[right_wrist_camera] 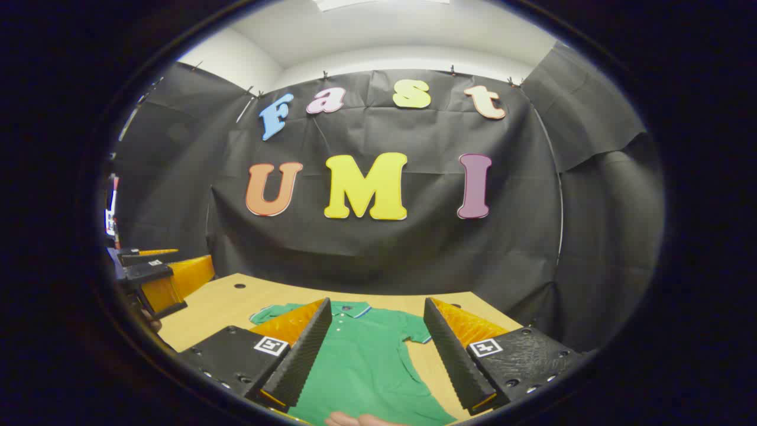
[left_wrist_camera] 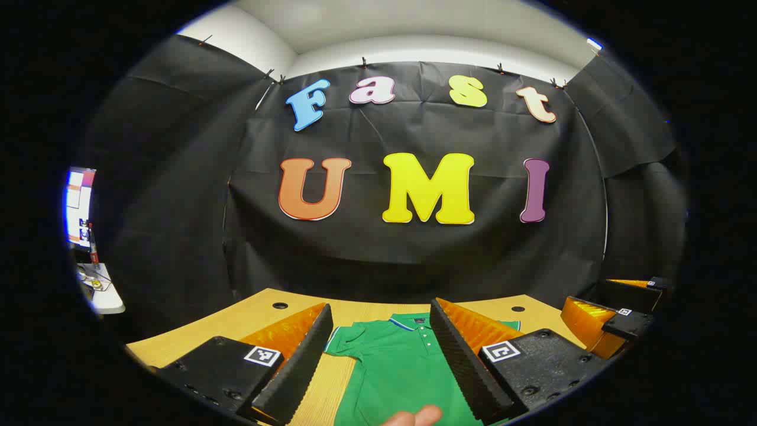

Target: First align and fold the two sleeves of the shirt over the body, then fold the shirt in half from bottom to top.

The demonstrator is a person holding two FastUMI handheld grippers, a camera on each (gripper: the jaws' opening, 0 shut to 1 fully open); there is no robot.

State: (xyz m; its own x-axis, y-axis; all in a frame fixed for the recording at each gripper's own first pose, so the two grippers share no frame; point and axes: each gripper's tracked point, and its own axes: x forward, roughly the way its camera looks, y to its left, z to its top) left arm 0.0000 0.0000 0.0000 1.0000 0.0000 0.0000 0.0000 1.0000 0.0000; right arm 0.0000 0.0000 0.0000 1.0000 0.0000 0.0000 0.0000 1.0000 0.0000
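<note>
Between both grippers' spread fingers, green shirt flat on table.

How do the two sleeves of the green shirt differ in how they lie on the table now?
In the right gripper view, the right-hand sleeve spreads out from the shirt over bare table, in full sight. The left-hand sleeve is partly hidden behind the right gripper's finger, so its lie is less plain. Both are short, green and not yet folded over the body.
</note>
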